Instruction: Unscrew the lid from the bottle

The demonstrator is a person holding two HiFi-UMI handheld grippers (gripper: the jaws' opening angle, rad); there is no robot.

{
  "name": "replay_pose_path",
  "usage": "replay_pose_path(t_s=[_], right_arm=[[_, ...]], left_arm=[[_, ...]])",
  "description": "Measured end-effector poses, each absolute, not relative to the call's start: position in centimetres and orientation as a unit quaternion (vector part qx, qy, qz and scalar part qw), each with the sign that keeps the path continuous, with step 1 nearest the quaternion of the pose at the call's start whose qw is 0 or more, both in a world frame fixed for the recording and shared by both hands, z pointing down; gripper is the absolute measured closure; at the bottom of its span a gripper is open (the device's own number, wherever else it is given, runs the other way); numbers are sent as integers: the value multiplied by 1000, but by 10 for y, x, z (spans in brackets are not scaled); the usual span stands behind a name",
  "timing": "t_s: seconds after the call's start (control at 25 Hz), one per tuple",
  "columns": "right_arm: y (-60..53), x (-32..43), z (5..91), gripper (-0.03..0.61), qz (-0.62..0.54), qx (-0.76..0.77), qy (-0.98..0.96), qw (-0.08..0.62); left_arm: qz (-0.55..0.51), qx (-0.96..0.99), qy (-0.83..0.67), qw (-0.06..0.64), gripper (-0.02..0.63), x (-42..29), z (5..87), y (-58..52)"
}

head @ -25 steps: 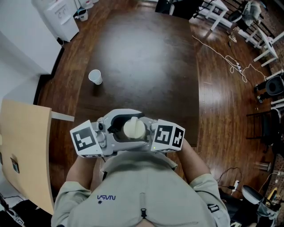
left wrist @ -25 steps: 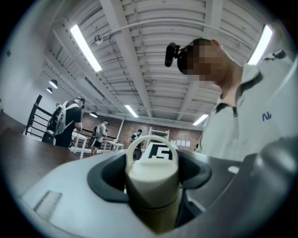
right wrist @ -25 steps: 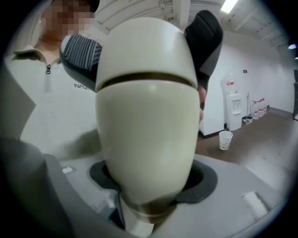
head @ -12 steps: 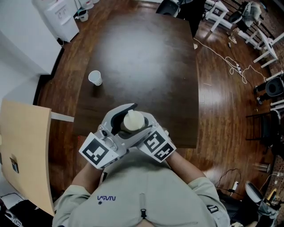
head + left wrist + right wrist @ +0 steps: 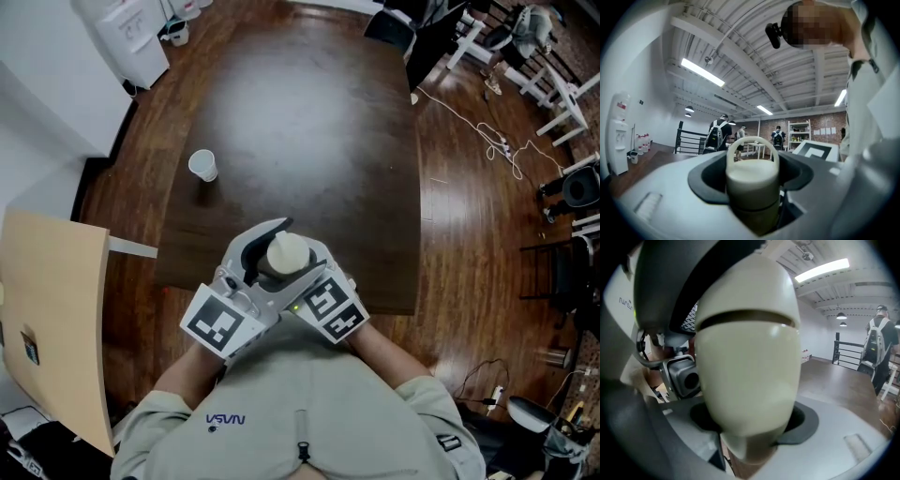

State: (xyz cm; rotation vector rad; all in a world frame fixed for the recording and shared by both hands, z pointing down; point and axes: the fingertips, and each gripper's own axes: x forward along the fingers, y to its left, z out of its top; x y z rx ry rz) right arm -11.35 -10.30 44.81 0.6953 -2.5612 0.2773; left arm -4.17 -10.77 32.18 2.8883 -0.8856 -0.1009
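A cream bottle with a loop-handled lid [image 5: 288, 253] is held upright in front of the person's chest, over the near edge of the dark table [image 5: 300, 122]. My left gripper [image 5: 267, 251] wraps its jaws round it from the left and far side. In the left gripper view the lid [image 5: 752, 176] stands up out of the jaws, with the seam just below. My right gripper [image 5: 309, 267] clasps it from the right, and the bottle [image 5: 745, 371] fills the right gripper view. Both grippers are shut on it. Whether the pads press lid or body is hidden.
A white paper cup [image 5: 202, 164] stands on the table's left side. A tan board [image 5: 52, 319] leans at the left, a white dispenser [image 5: 131, 37] stands at the back left, and cables [image 5: 487, 131] lie on the floor at the right. People [image 5: 717, 136] stand far off.
Both marker cubes have swung in toward the person, so the grippers now form a V instead of a straight line. The bottle stays clasped between them and has shifted slightly away.
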Motion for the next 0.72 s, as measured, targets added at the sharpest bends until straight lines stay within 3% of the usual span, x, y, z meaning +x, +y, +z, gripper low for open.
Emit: replay_pose_path(t_s=[0.36,0.72], right_arm=[[-81,-107,444,275,96,121,-957,245],[-10,-104,420,275,89,-118,-959,243]], left_arm=[[-27,980,-190,58,299,-38,320,-90],[-44,994,27,97,275,-41,306,-42]])
